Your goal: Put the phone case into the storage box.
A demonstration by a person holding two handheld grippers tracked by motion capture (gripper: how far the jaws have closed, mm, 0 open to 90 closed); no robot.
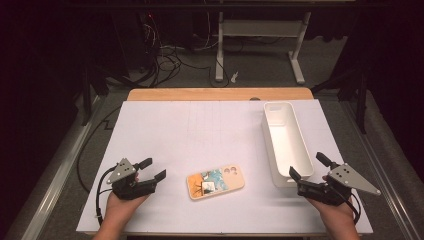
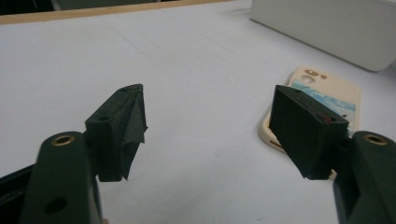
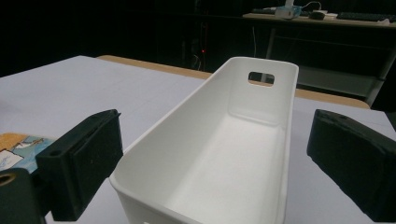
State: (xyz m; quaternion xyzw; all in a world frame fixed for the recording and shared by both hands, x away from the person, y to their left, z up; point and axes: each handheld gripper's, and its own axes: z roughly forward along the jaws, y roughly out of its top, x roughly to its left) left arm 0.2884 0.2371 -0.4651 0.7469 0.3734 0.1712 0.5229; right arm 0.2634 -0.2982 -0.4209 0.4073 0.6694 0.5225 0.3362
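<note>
Phone case (image 1: 215,182) lies lengthwise along the surface's near edge, nearer the empty, open left tongs (image 1: 152,169); right tongs (image 1: 308,166) open, empty.

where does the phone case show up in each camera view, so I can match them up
High view: the phone case lies flat near the table's front edge, between the two grippers.
Left gripper view: right of centre, partly behind the right-hand jaw.
Right gripper view: a corner at the far left edge, behind the left-hand jaw.
Shared landmark: the white bin.
</note>
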